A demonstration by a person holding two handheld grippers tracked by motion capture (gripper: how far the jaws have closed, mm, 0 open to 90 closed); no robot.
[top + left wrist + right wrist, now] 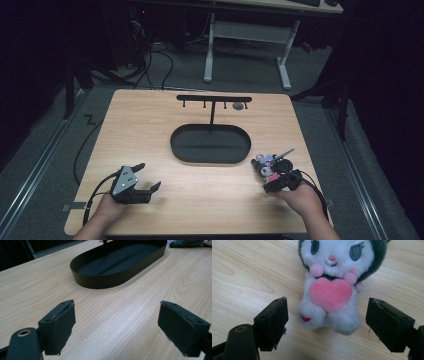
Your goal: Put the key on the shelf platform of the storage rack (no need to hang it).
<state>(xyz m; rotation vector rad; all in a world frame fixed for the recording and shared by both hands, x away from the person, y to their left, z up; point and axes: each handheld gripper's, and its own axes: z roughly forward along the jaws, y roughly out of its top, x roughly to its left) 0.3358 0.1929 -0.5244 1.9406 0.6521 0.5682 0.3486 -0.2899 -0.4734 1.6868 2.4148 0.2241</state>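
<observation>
A: Big stuff first. What's under the tools?

B: Wooden table [150, 130]. Black oval tray [210, 144] at its middle, ahead of both tools, w/ a T-shaped black rack [214, 100] rising from its far side. One small grey thing hangs near the rack's right end, too small to tell what.

A: Left gripper [148, 176]?

B: Near edge, left side, held in a hand [106, 208]. Jaws spread wide, nothing btwn them, just bare wood. In the left gripper view the tray sits ahead of the pads [60, 325], slightly left of centre, well apart from them.

A: Right gripper [325, 325]?

B: Near edge, right side, in the other hand [300, 197]. Jaws spread, pinching nothing.

A: And the toy?

B: Small plush doll [334, 287], white face, dark hood, pink heart on its chest. Lies on its back on the table just ahead of the right tool, just right of the tray. In the right gripper view its feet point toward the tool and reach into the gap btwn the two pads; head lies farther out. Left pad [273, 320] near the foot w/ the tiny red heart, not touching; right pad stands a bit further off. Doll sits about centred in the gap.

A: Contact?

B: None visible on either side.
</observation>
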